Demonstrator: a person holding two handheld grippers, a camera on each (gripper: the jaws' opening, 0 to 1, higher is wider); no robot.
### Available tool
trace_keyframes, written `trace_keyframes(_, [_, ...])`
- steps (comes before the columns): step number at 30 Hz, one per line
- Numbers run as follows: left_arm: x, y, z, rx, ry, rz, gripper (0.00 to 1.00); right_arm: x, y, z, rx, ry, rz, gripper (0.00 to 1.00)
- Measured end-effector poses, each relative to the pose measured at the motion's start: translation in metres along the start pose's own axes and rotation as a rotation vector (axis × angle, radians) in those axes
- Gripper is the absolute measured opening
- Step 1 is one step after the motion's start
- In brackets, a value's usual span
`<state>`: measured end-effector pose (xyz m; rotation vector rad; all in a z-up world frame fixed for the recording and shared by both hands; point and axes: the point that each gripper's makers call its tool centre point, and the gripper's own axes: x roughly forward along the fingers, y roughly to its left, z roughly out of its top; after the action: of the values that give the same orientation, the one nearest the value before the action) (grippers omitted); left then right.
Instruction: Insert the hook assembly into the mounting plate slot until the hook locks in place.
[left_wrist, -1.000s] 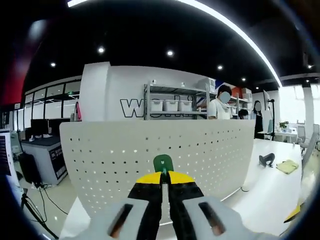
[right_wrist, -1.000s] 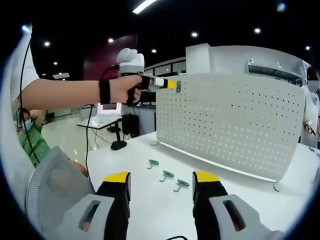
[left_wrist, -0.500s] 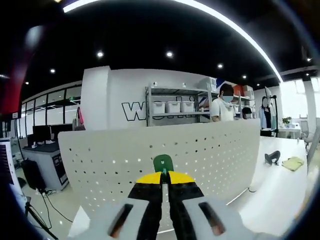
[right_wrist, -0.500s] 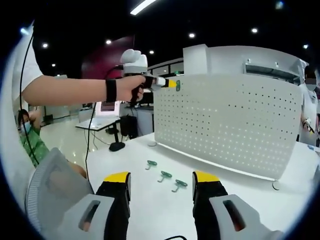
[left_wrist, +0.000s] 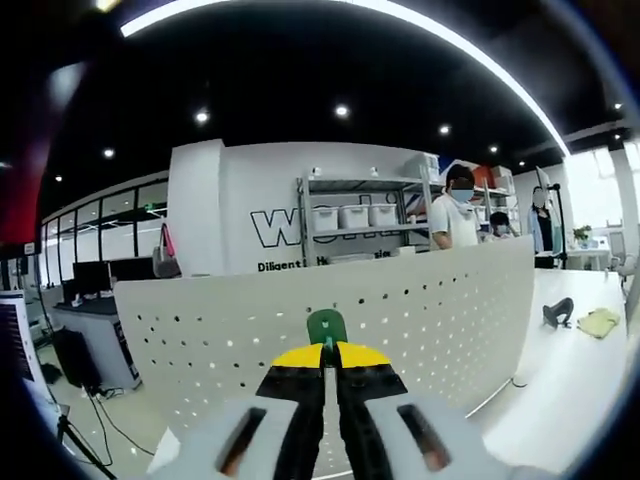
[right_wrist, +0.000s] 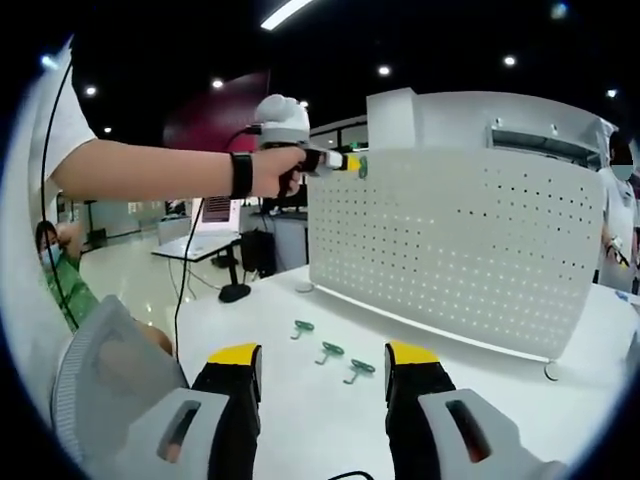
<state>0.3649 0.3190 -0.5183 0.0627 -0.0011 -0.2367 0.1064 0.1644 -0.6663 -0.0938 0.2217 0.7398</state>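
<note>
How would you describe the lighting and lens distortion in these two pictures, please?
Left gripper view: the pegboard's top edge bows under fisheye curvature, and a ceiling light strip glares white. Right gripper view: evenly lit, the white table bright, hooks sharp, dark ceiling above.

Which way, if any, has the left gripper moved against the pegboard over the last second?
Yes. In the right gripper view the left gripper, holding a green hook, has moved rightward onto the pegboard's upper left corner.

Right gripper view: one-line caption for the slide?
Left gripper holds a green hook at the pegboard's top corner; three hooks lie on the table.
</note>
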Motion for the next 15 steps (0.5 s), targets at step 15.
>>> trace_keyframes(15, [0.018,0.002,0.0,0.041,0.013,0.019,0.02,-0.007,-0.002,-0.006,0.019,0.007,-0.019,0.5])
